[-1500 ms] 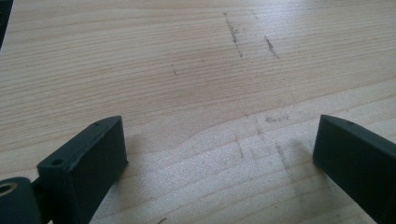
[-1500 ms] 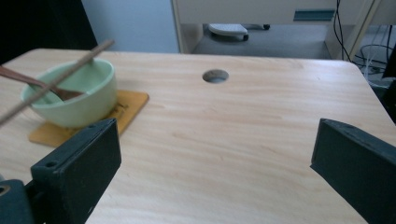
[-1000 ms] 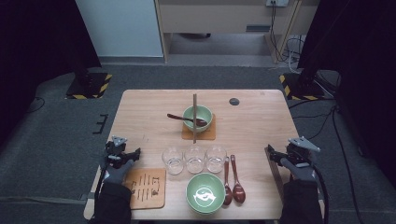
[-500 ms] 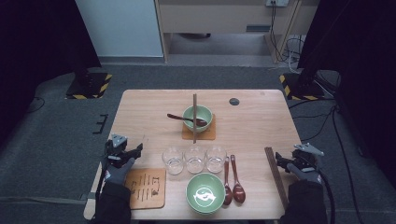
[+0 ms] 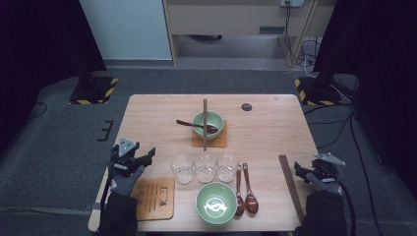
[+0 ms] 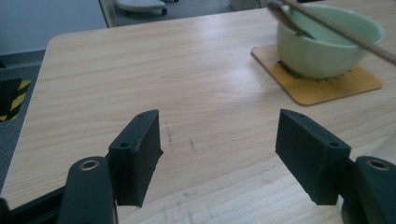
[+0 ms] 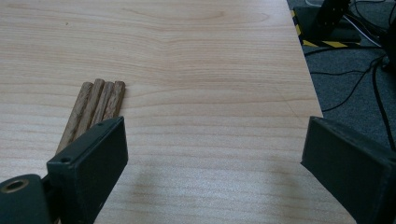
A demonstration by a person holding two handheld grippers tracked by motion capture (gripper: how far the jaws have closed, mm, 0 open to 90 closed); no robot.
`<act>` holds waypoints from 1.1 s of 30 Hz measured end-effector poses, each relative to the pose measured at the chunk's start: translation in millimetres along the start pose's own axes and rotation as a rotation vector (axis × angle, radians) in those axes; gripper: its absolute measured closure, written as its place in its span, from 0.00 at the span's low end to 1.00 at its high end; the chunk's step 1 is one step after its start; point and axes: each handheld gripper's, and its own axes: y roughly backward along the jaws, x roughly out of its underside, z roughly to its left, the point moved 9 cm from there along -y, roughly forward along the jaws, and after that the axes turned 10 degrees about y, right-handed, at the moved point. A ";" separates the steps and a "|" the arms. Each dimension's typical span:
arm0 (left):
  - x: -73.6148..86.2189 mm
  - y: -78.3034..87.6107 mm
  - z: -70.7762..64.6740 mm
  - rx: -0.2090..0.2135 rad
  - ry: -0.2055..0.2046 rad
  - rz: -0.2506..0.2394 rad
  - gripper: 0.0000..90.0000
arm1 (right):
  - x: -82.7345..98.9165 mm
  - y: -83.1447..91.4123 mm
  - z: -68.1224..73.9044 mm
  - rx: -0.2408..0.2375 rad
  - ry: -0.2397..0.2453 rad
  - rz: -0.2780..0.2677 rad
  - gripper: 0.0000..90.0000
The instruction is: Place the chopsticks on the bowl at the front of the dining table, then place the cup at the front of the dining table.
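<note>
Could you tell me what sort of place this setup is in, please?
Probably a lab or recording studio rather than a dining room. The wooden table is laid with bowls, glasses and spoons, but it stands on grey carpet between black curtains, with hazard-striped stand bases and loose cables on the floor.

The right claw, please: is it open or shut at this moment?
Open: the right claw has its jaws wide apart over bare table, with the wooden sticks outside them.
</note>
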 end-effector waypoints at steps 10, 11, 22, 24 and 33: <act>-14.5 14.9 -36.3 0.092 -0.018 -0.018 0.33 | 2.2 0.3 -4.3 -0.002 -0.012 -0.005 0.08; -15.7 15.9 -40.5 0.102 -0.022 -0.019 0.32 | 2.2 0.4 -4.4 -0.003 -0.012 -0.005 0.08; -16.1 20.2 -70.1 0.167 -0.050 0.004 0.31 | 5.3 -0.3 -5.8 -0.009 -0.012 0.001 0.08; -15.6 19.7 -73.6 0.171 -0.054 0.011 0.31 | 6.2 -0.3 -6.4 -0.010 -0.014 0.005 0.08; -10.5 8.4 -84.2 0.178 -0.073 0.066 0.31 | 6.8 0.3 -6.4 -0.036 -0.025 0.013 0.08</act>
